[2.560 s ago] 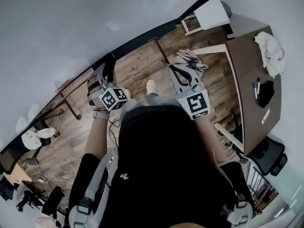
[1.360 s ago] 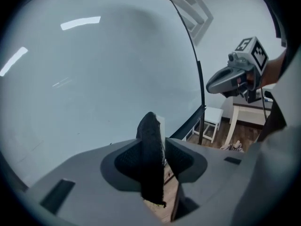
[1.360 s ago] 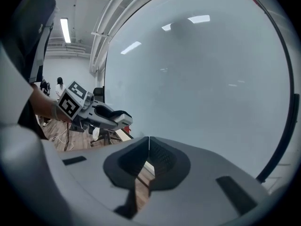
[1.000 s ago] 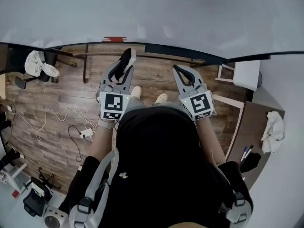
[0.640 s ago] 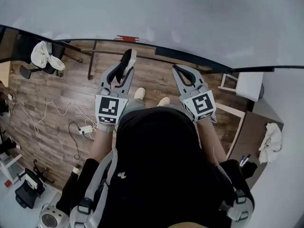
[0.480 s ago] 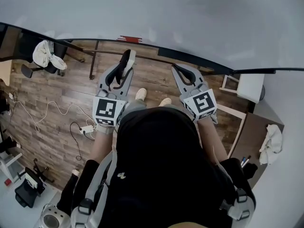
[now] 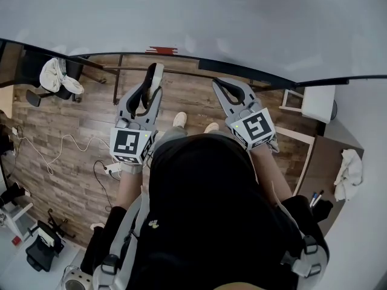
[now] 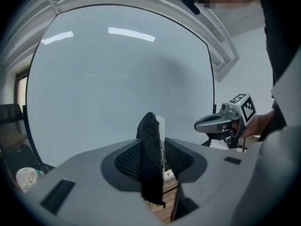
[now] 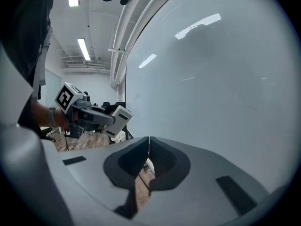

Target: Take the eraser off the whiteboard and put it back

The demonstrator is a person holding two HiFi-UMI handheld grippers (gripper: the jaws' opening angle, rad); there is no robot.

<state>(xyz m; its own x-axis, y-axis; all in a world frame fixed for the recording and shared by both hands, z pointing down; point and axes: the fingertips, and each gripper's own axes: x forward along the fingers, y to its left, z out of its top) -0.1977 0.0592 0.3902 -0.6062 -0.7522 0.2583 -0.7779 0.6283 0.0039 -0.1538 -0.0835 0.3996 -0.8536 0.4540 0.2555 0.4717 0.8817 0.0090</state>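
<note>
The whiteboard (image 7: pixel 193 17) fills the top of the head view and stands right in front of both grippers. The eraser (image 7: pixel 156 76), black felt with a white back, stands on edge between the jaws of my left gripper (image 7: pixel 152 75). In the left gripper view the eraser (image 8: pixel 151 160) sticks up out of the left gripper (image 8: pixel 153 144), facing the whiteboard (image 8: pixel 117 79). My right gripper (image 7: pixel 219 82) is level beside it, jaws together, empty. In the right gripper view the right gripper (image 9: pixel 148 145) points along the whiteboard (image 9: pixel 211 79), with the eraser (image 9: pixel 120 117) at left.
A brown desk (image 7: pixel 315 159) at the right carries a white cloth (image 7: pixel 347 174) and markers (image 7: pixel 314 198). A chair with a white cloth (image 7: pixel 57 77) stands at the left. Cables (image 7: pixel 60 147) lie on the wooden floor. A red item (image 7: pixel 161 50) sits at the board's lower edge.
Both grippers have risen a little toward the board, and the left one has rolled slightly. The eraser stays in the left jaws.
</note>
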